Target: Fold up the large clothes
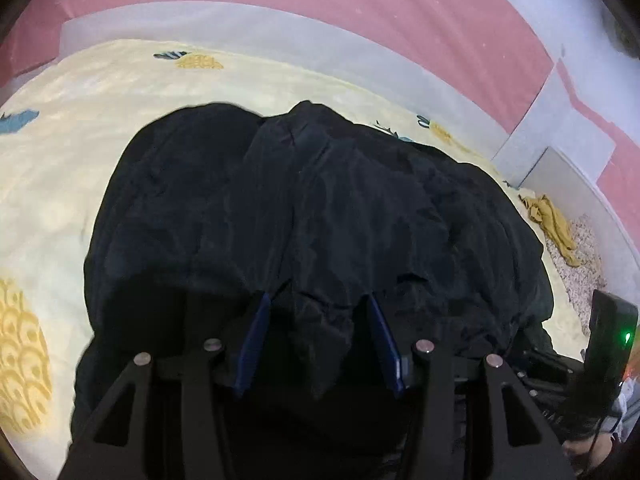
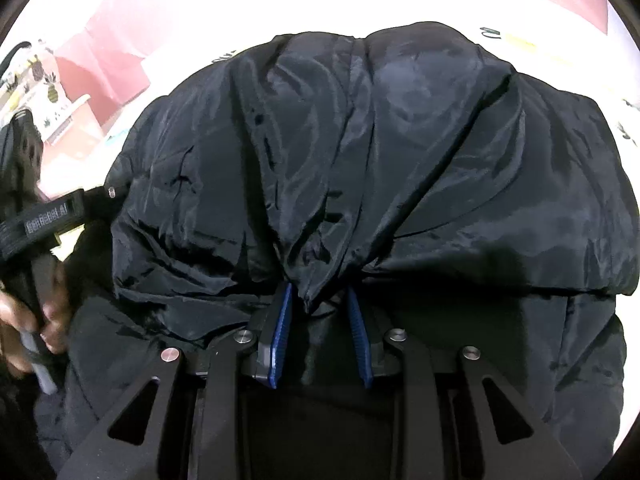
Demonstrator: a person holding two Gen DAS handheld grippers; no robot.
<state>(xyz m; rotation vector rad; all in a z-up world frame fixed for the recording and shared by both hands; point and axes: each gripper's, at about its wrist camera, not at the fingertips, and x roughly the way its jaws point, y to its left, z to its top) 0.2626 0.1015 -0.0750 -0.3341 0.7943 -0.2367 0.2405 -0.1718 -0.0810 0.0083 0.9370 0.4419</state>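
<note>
Both grippers have a bite of the same black jacket [image 1: 304,208], and that's basically the whole story here. Left gripper [image 1: 316,300] has its blue pads [image 1: 256,332] set fairly wide with a thick wad of the dark fabric bunched between them, so I'd call it clamped on the jacket, though the fabric is so dark there that I can't swear how hard it's pinching. Right gripper [image 2: 318,294] is clearer: the shiny fabric gathers into a tight pucker right between its pads [image 2: 282,320], creases fanning out from that spot, so it's definitely pinching cloth.

Jacket itself is spread in a puffy heap over a pale yellow bedspread [image 1: 80,140] with pineapple prints. Holding one edge at two points makes sense for something this big and slippery, since one grip would just let it sag and twist.

Off to the side near the wall there's a crumpled mustard-colored cloth [image 1: 552,220], well apart from the jacket.

My guess is the fold is only partway: the bulk looks lumpy, not flat or squared.
</note>
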